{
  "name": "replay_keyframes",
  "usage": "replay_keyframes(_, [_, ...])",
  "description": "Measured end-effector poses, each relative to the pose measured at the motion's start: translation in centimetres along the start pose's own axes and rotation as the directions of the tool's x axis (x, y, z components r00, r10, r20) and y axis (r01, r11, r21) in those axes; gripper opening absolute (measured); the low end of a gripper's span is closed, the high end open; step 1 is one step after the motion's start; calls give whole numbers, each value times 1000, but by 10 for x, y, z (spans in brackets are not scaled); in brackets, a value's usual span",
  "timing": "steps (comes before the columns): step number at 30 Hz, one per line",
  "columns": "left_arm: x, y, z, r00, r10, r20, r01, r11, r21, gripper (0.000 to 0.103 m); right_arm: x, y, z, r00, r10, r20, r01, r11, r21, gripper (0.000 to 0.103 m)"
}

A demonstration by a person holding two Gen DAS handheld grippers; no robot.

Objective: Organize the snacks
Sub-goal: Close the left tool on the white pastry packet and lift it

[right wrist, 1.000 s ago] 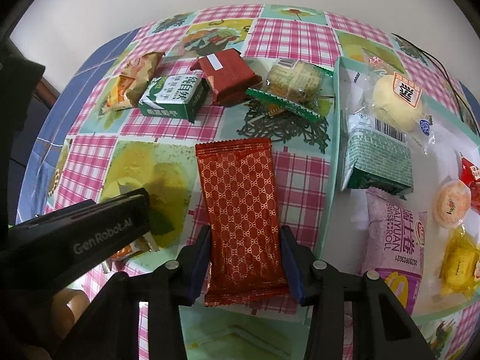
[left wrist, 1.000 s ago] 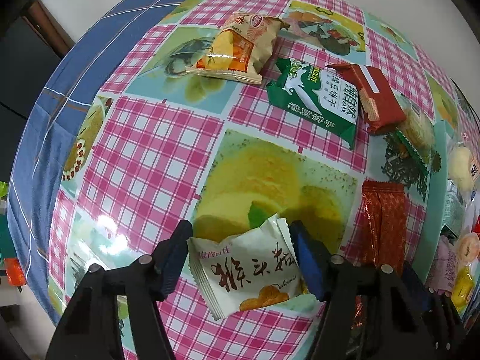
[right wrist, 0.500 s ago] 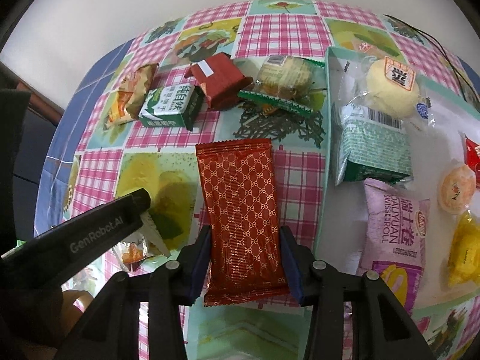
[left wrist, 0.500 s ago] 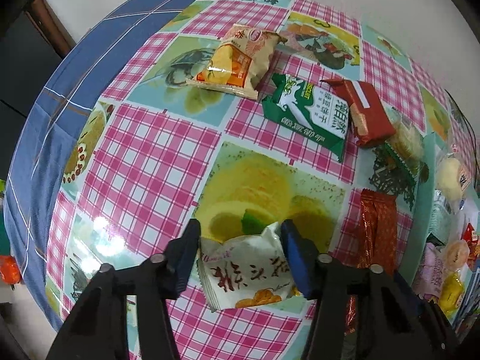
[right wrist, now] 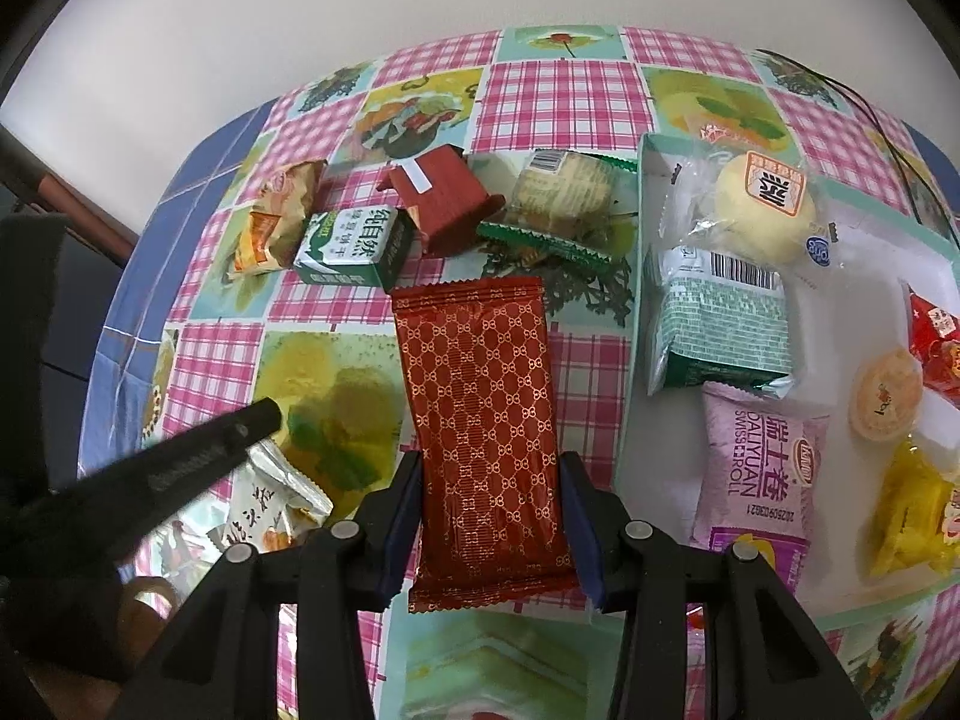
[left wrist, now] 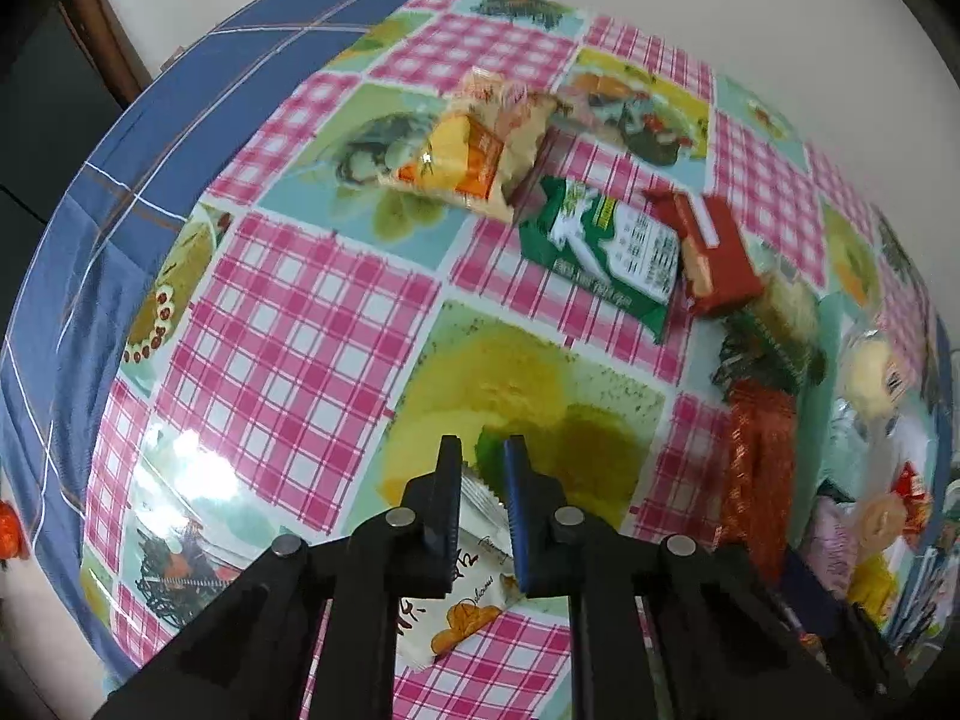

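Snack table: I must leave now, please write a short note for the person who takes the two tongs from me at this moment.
Left tongs: shut on the white packet, pinched narrow.
Right tongs: shut on the red foil bar across its width.
Tray on the right already holds a bun, a green pack, a purple roll pack and small sweets.
On the cloth, not yet sorted: orange packet, green box, red box, clear cookie pack.
Left to do: place both held snacks, likely in the tray, then the other four.
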State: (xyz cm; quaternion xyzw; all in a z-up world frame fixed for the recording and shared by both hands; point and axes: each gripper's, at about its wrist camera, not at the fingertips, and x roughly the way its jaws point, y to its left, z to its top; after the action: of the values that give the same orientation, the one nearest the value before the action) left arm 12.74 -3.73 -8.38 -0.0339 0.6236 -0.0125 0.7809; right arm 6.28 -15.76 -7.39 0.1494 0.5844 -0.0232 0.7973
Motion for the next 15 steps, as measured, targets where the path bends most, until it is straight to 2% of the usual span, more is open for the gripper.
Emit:
replay_keyframes(1, [-3, 2, 0, 1000, 3, 9, -3, 1000, 5, 21, 0, -2, -1, 1000, 1, -2, -1, 1000, -1, 47])
replay_keyframes(3, [-10, 5, 1, 999, 15, 29, -16, 1000, 24, 43, 2, -1, -2, 1000, 2, -11, -2, 1000, 1, 47])
replay_keyframes(8, [-14, 14, 0, 1000, -1, 21, 0, 1000, 25, 47, 6, -2, -10, 999, 15, -40, -15, 1000, 7, 47])
replay_keyframes(11, [-15, 10, -7, 1000, -15, 8, 14, 997, 82, 68, 5, -2, -14, 999, 14, -44, -13, 1000, 4, 47])
replay_keyframes(15, [-15, 6, -20, 1000, -5, 13, 2, 981, 193, 69, 3, -4, -16, 998, 4, -58, -3, 1000, 6, 47])
